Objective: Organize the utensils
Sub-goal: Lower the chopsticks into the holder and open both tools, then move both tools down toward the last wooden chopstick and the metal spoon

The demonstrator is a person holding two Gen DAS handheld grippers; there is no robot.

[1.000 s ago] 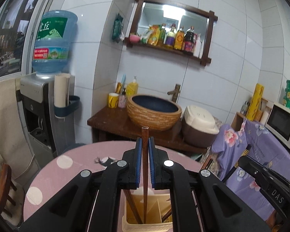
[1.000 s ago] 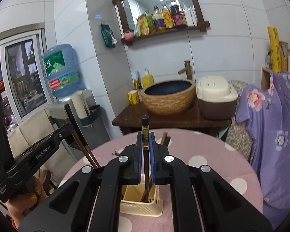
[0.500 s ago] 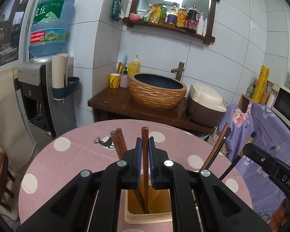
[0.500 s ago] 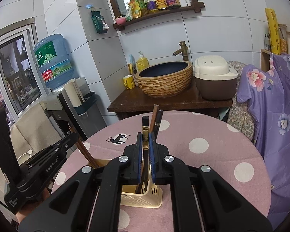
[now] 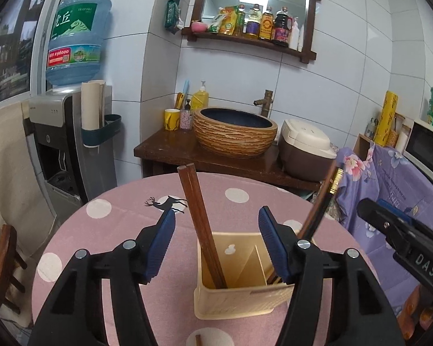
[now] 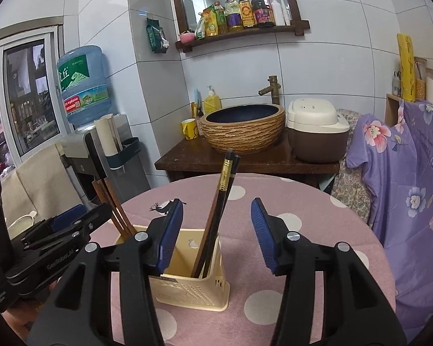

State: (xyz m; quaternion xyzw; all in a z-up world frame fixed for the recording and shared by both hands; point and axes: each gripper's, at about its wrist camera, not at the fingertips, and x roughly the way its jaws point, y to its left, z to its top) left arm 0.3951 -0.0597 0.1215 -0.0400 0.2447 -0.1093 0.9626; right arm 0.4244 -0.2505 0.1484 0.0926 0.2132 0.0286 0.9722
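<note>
Both tongs have just been opening and now stand well apart with nothing gripped: the left tongs (image 5: 216,245) frame the brown wooden chopsticks (image 5: 200,225), the right tongs (image 6: 218,235) frame the black chopsticks (image 6: 216,216), and no pad touches either pair. All the chopsticks stand in the cream plastic chopstick holder (image 5: 245,300), a light box with perforated walls and an inner divider, on the round counter (image 6: 303,230), whose cover is pink cloth with white dots. The likely trouble, as I judge it, comes on the way out: the sticks lean loosely and rise above the blue ribbed pads, so a sideways pull or a roll of either wrist could catch a stick and lever the holder over, since it looks light and the cloth gives it little hold. The brown pair is square-topped, matte wood; the black pair is glossy and slim with a gold band near the top, and looks slippery. A further brown stick end (image 5: 198,340) shows at the lower edge of the left view, and could be knocked off the counter.
</note>
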